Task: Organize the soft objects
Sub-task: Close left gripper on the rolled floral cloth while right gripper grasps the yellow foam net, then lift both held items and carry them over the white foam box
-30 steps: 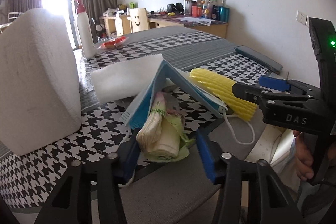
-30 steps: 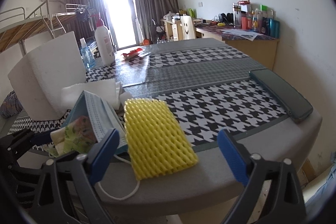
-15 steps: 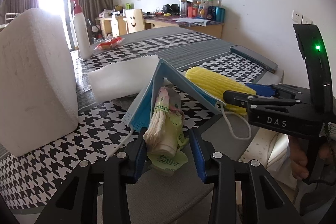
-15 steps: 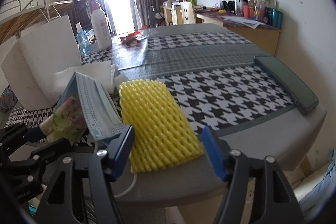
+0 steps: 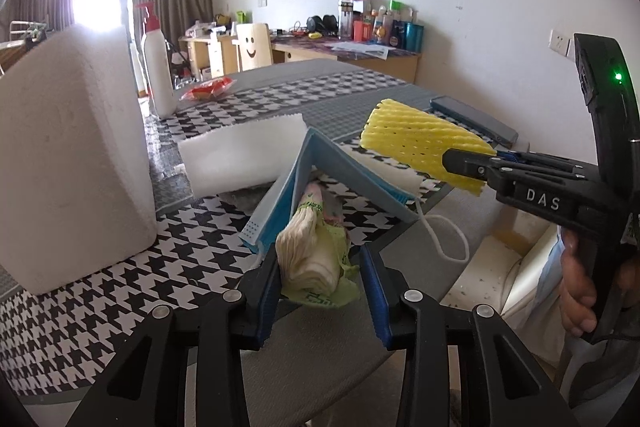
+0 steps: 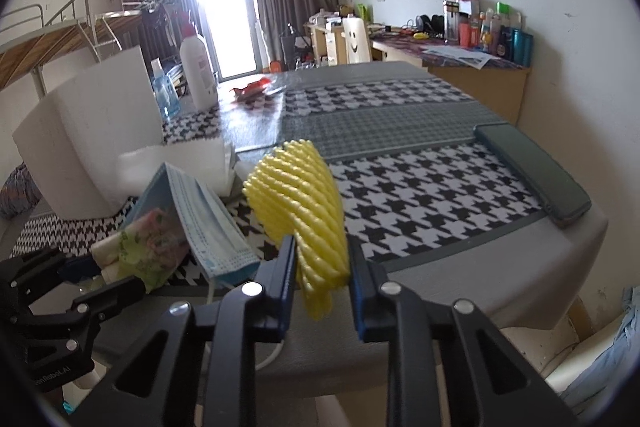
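While the right tongs [image 6: 320,269] pinch the yellow foam net [image 6: 298,203] at its near edge, lifted clear of the desk [image 6: 460,267] at frame centre, the net buckles, looking light and springy. The left tongs [image 5: 318,267], low centre, half-closed, flank the soft tissue pack [image 5: 316,259] under the blue mask [image 5: 344,171]; whether they grip is unclear.

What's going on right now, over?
Right gripper shut on yellow foam net, lifted. Left gripper around tissue pack, closure unclear. Face mask draped over pack.
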The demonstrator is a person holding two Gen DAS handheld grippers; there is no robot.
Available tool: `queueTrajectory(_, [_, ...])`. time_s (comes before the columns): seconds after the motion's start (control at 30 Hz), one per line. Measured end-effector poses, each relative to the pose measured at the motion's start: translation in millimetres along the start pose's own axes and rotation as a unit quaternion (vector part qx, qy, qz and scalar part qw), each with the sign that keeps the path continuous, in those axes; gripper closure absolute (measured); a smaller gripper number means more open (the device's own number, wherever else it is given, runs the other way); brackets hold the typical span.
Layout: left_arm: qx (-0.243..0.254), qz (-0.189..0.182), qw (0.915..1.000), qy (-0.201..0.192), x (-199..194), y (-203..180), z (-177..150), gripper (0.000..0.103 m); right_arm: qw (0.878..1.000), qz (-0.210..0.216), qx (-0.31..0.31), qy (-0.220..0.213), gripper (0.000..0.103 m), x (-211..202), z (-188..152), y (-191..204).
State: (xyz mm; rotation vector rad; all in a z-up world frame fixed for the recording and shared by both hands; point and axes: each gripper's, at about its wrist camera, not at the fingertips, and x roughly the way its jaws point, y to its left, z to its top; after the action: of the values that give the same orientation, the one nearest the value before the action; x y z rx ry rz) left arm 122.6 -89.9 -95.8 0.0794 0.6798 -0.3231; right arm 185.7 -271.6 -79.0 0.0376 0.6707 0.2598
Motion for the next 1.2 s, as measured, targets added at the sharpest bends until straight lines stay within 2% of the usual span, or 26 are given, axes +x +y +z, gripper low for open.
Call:
queueTrajectory(0.17, [-0.002, -0.001, 0.9999, -0.014, -10.3, 3.7, 0.0, 0.063, 1.000, 0.001, 0.006, -0.012, 0.075, -7.8, 6.9, 1.0])
queueTrajectory(0.5, [-0.006, -0.014, 0.9997, -0.021, -15.4, 6.8, -3.0, 0.077, 1.000, 0.000, -0.001, -0.015, 0.075, -11.9, 5.3, 9.8])
queueTrajectory(1.0, [-0.003, -0.013, 0.9983, -0.056, -45.2, 10.8, 1.3, 0.077, 0.999, 0.000, -0.007, -0.034, 0.075, -23.9, 6.7, 15.4])
queueTrajectory(1.2, [-0.004, 0.000, 0.9975, -0.070, -56.5, 14.6, 6.6, 0.077, 0.999, 0.003, -0.013, -0.040, 0.075, -28.0, 10.0, 21.1])
